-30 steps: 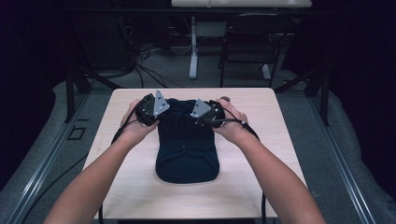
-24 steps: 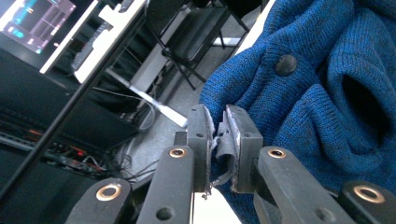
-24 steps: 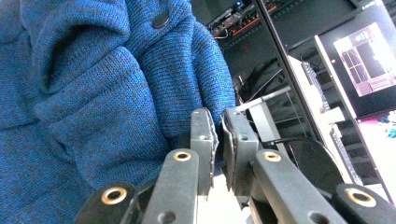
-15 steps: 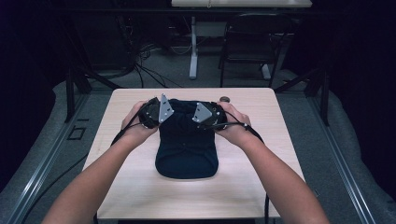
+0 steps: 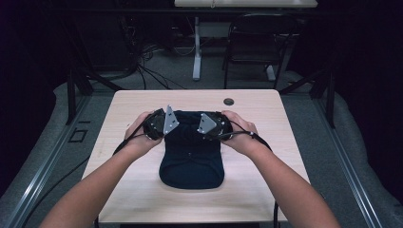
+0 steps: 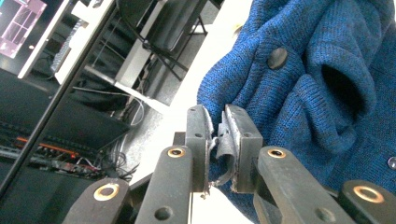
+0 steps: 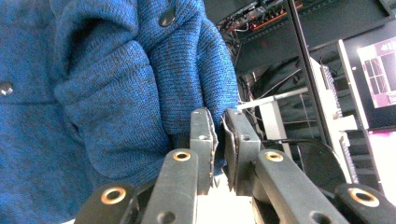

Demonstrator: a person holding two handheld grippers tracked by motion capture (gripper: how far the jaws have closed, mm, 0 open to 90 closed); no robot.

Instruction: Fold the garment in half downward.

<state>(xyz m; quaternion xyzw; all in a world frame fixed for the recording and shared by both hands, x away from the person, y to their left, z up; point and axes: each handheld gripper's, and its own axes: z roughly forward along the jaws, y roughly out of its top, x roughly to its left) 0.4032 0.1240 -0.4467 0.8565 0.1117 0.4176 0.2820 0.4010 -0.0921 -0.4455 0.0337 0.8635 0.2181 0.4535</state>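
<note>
Both grippers (image 5: 164, 124) (image 5: 209, 126) pinching blue knit garment (image 5: 191, 159) on pale wooden table (image 5: 138, 199), dim room

Lab — cables (image 5: 142, 71), lit monitor (image 6: 28, 21)

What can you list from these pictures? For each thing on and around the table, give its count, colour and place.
Knitted garment: one, dark blue with dark buttons, folded at the table's middle.
Table: one, pale wood, centre of the high view.
Round plug: one, dark, far edge of the tabletop.
Chair: one, black, on the floor beyond the table.
Left gripper: one, black, shut on the garment's far left corner.
Right gripper: one, black, shut on its far right corner.
Forearms: two, entering from the bottom.
</note>
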